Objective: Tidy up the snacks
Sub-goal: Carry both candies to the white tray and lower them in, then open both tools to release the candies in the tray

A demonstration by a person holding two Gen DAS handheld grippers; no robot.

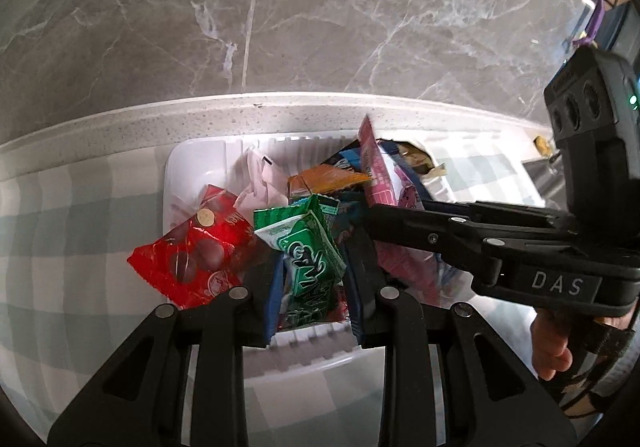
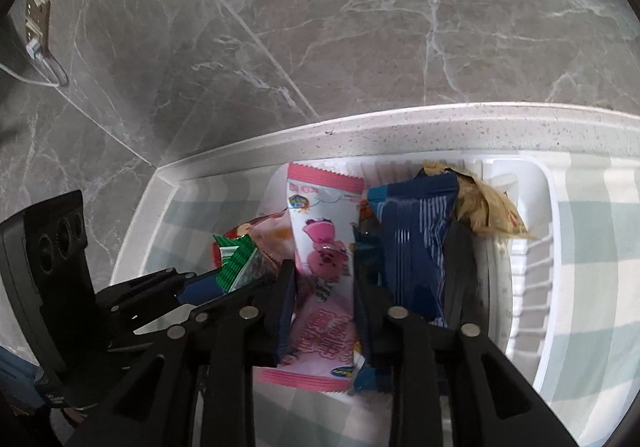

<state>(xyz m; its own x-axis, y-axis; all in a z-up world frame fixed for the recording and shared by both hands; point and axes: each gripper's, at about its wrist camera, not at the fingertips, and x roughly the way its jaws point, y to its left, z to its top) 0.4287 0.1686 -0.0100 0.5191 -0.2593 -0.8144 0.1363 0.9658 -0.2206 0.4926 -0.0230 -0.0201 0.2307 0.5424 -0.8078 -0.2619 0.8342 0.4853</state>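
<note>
A white ribbed bin (image 1: 192, 151) on the checked cloth holds several snack packets. My left gripper (image 1: 314, 275) is shut on a green packet (image 1: 296, 231), which stands up between its blue pads over the bin. Beside it lie a red packet (image 1: 200, 247) and an orange one (image 1: 320, 181). My right gripper (image 2: 324, 275) is shut on a pink-and-white packet (image 2: 320, 215) over the same bin (image 2: 536, 183). A dark blue packet (image 2: 412, 231) and a tan one (image 2: 492, 215) lie to its right. The two grippers sit side by side, close together.
A raised speckled counter edge (image 1: 160, 123) runs behind the bin, with a grey marble wall (image 1: 320, 7) above it. A wall socket with a plug (image 2: 36, 19) sits at the far left. A person's hand (image 1: 552, 343) holds the right gripper's handle.
</note>
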